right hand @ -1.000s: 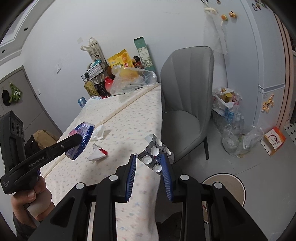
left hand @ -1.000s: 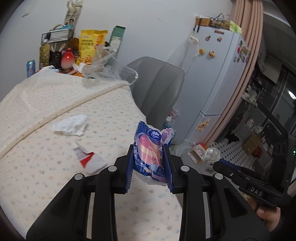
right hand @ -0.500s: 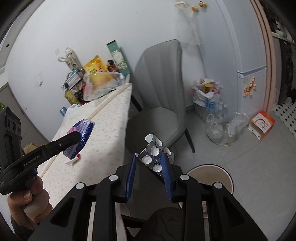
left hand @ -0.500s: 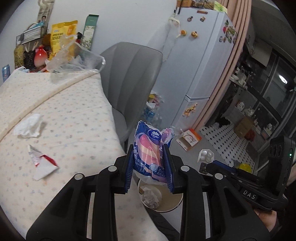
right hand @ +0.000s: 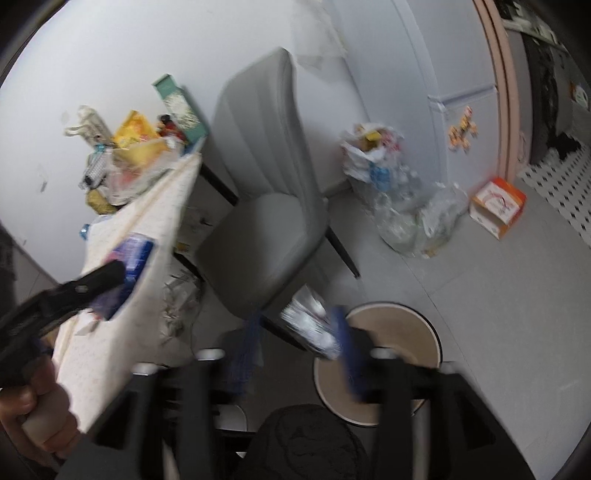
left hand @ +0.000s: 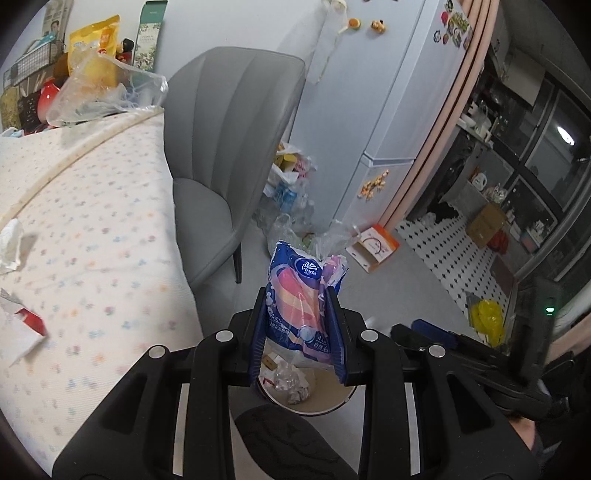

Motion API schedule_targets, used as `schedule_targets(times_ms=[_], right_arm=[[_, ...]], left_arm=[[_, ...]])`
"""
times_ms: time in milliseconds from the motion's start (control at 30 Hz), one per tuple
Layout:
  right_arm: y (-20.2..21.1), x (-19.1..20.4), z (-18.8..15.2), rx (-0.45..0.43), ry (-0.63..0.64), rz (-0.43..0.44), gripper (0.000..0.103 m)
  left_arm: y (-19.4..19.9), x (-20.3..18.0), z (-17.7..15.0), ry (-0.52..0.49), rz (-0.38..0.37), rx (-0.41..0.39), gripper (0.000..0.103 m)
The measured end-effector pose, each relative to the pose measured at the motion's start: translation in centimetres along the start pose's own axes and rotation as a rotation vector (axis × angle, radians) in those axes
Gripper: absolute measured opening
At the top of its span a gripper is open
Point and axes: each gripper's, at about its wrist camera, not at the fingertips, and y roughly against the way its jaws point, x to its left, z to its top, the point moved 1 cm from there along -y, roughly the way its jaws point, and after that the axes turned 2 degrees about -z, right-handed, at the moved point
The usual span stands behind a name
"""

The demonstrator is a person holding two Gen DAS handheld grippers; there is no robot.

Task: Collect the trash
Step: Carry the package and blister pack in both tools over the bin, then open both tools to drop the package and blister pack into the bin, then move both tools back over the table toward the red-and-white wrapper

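Above the round trash bin (left hand: 325, 400), the left gripper (left hand: 300, 328) held a blue and pink tissue wrapper (left hand: 301, 295), its blue pads pressed against both sides of the pack. The white oval badge on the wrapper read "Vinda"; the smaller print lower down was too small to read. Inside the bin lay crumpled clear plastic and scraps of paper on a pale lining.

Seen from the right wrist camera, the right gripper (right hand: 295, 343) was opening over the same bin (right hand: 406, 332), its jaws standing wide. A silver blister pack (right hand: 310, 325) lay against the inner face of the right-hand finger, well clear of the left-hand one. Motion blur hid whether it still touched the pad.

On the table with the dotted cloth (left hand: 92, 240) lay a crumpled white tissue (left hand: 11, 243) and a torn red and white packet (left hand: 22, 328). At the far end of the table stood a yellow snack bag (left hand: 94, 37) and a green carton (left hand: 147, 33), their print unreadable, with a clear plastic bag (left hand: 103, 92) in front of them.

Beside the grey chair (left hand: 229, 147), plastic bags (left hand: 288, 199) of bottles and rubbish sat on the floor against the fridge (left hand: 399, 92), which carried magnets. An orange and white box (left hand: 375, 247) lay open near them.
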Motion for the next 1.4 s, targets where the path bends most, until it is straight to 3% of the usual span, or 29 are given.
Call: schedule_targets(times_ms=[300, 800, 833, 900, 933, 967, 1033, 1133, 1300, 1400], right_arm=[[0.7, -2.5, -0.8, -0.008, -0.046, 0.003, 0.065], [7.3, -6.6, 1.2, -0.142, -0.109, -0.061, 0.065], [7.5, -6.8, 1.3, -0.146, -0.115, -0.065, 0.066], [8.0, -7.4, 1.4, -0.155, -0.127, -0.072, 0.066], [8.1, -7.6, 1.5, -0.157, -0.130, -0.074, 0.066], [8.1, -7.7, 1.5, -0.158, -0.132, -0.076, 0.066], [8.1, -7.8, 1.4, -0.156, -0.132, -0.076, 0.066], [7.5, -7.5, 1.3, -0.142, -0.129, -0.072, 0.066], [6.7, -5.8, 1.3, -0.129, -0.107, -0.044, 0.066], [6.5, -4.5, 1.4, -0.125, -0.083, -0.030, 0.066]], left_arm=[[-2.5, -1.1, -0.2, -0.025, 0.012, 0.056, 0.030], [-7.9, -7.6, 0.0, -0.124, -0.060, 0.155, 0.031], [-8.1, -8.0, 0.0, -0.127, -0.062, 0.158, 0.034], [-8.4, -8.4, 0.1, -0.113, -0.064, 0.150, 0.053], [-8.3, -8.5, 0.2, -0.091, -0.083, 0.128, 0.075], [-8.0, -8.5, 0.3, -0.077, -0.094, 0.104, 0.091], [-7.3, -8.3, 0.4, -0.083, -0.092, 0.066, 0.095], [-7.1, -7.7, 0.6, -0.100, -0.083, 0.070, 0.097], [-4.7, -4.0, 1.2, 0.029, -0.074, 0.029, 0.097], [-3.0, -2.2, 1.3, 0.057, -0.058, 0.003, 0.097]])
